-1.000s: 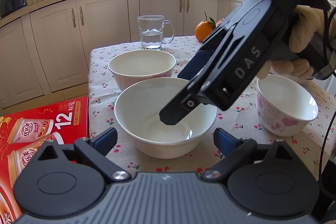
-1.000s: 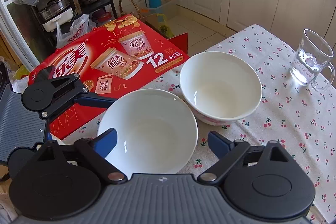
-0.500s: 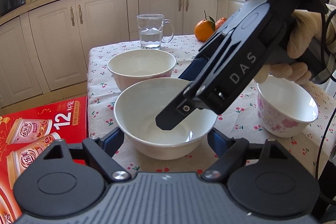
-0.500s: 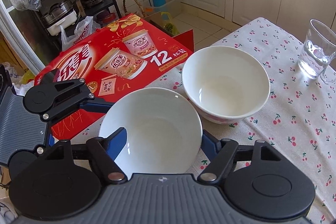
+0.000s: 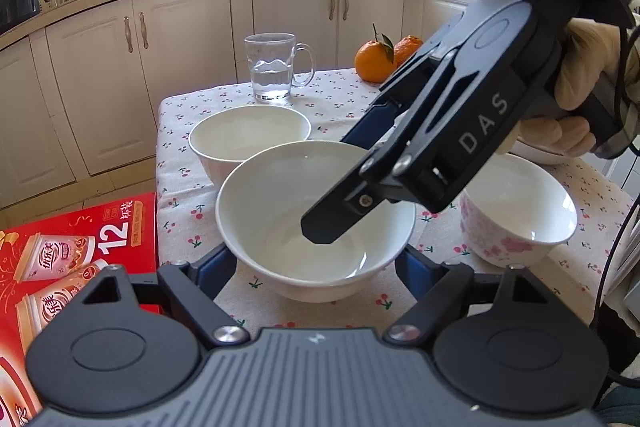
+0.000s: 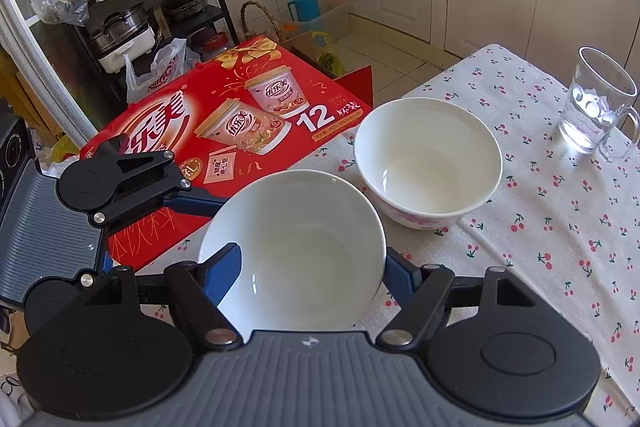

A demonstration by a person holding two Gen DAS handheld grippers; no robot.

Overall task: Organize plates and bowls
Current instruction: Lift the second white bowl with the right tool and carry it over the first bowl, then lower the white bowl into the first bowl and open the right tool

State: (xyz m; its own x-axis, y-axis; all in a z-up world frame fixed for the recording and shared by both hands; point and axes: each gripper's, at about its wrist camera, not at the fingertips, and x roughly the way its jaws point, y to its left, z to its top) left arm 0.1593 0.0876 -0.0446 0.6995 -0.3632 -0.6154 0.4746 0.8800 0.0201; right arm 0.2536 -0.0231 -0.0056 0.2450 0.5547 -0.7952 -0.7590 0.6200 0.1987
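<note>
White bowl [image 5: 316, 223] between both claws' parted fingers; contact unclear, right fingertips hidden.

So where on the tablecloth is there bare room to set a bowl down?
Bare cloth right of the flowered bowl, below the glass mug. Crowded at the table's corner: plain white bowl, both grippers, left and right.

Plain white bowl [image 5: 316, 219], pink-floral bowl [image 5: 516, 215], cherry-print cloth [image 6: 560, 211], red box [image 6: 224, 131], blk/blue tongs [image 6: 312, 267].

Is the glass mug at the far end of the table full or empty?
Partly full. The glass mug stands upright with clear water low inside it, well below its rim.
</note>
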